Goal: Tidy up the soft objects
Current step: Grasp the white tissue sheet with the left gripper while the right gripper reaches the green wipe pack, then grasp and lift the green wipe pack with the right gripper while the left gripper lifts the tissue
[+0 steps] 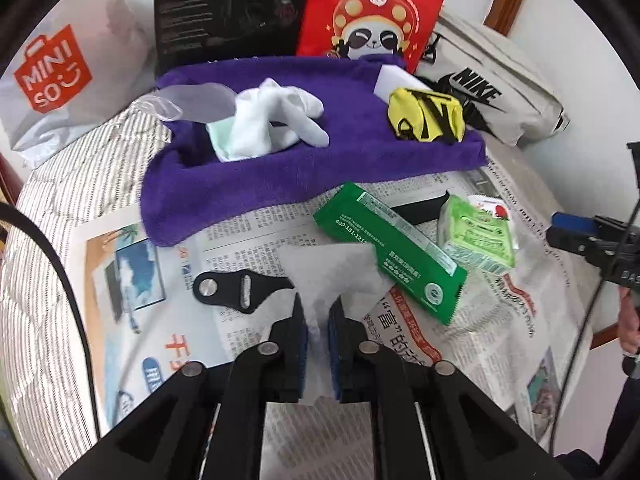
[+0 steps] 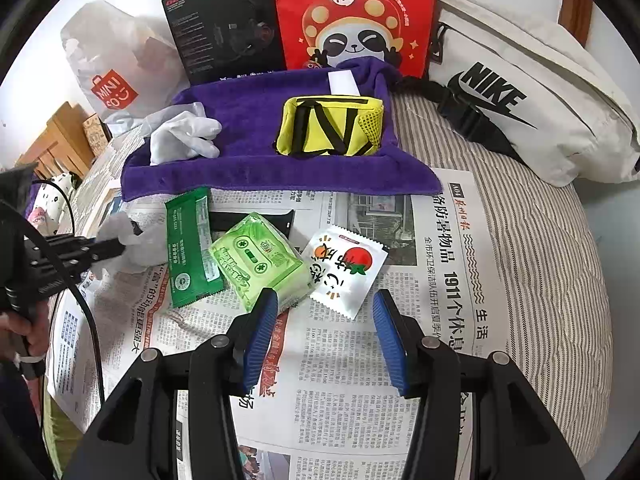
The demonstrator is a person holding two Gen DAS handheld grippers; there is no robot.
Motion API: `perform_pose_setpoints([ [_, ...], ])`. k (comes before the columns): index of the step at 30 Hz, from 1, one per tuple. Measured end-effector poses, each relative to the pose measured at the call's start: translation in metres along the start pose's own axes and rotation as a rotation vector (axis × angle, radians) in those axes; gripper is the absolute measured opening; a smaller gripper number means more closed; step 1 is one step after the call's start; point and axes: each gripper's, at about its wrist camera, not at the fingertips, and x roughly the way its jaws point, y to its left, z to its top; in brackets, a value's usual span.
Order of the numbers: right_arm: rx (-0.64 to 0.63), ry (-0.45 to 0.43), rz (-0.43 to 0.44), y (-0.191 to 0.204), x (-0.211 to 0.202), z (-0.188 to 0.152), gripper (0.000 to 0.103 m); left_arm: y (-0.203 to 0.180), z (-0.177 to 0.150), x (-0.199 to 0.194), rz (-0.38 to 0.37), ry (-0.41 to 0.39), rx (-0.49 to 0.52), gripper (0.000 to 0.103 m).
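The white tissue sheet (image 1: pixel 320 276) lies crumpled on the newspaper (image 1: pixel 248 236), its near end running between the pads of your left hand-held gripper (image 1: pixel 317 320). The jaws stand nearly together around that sheet; you cannot tell whether the pads press on it.

Your right hand-held gripper (image 2: pixel 325 308) hovers with its blue pads apart and nothing between them, just in front of the light green tissue pack (image 2: pixel 260 260) and the white tomato-print sachet (image 2: pixel 344 270). The dark green packet (image 2: pixel 192 248) lies beside the tissue pack, its edge overlapping the tissue sheet.

Behind these, the purple towel (image 1: pixel 280 168) carries the white gloves (image 1: pixel 276 120) at its left and the yellow pouch (image 2: pixel 332 126) at its right.

The newspaper covers a striped bed (image 2: pixel 540 240). At the back stand a Miniso bag (image 1: pixel 52 72), a black box (image 2: pixel 224 28), a red panda-print bag (image 2: pixel 356 16) and a white Nike waist bag (image 2: pixel 520 96).
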Motion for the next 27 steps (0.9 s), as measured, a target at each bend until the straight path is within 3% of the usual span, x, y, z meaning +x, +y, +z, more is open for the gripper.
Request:
perform_pose_setpoints([
  [3, -0.003, 0.002, -0.005, 0.0, 0.001, 0.0, 0.05, -0.003, -0.001, 0.011, 0.005, 0.012, 0.013, 0.03],
  [7, 0.001, 0.01, -0.011, -0.002, 0.004, -0.001, 0.051, -0.009, 0.002, 0.021, 0.001, 0.017, 0.022, 0.032],
  [10, 0.008, 0.018, -0.007, -0.004, 0.009, -0.001, 0.051, -0.012, 0.005, 0.023, 0.024, 0.003, 0.04, 0.01],
  [16, 0.01, 0.015, 0.013, -0.002, 0.013, 0.0, 0.051, 0.002, 0.009, 0.02, 0.014, -0.014, -0.012, 0.007],
  [22, -0.032, 0.022, 0.089, 0.015, 0.024, 0.004, 0.052, 0.02, 0.009, 0.017, 0.033, -0.025, -0.062, 0.007],
  [27, -0.071, 0.023, 0.133, 0.028, 0.04, 0.005, 0.065, 0.015, 0.009, 0.023, 0.049, -0.017, -0.039, 0.007],
])
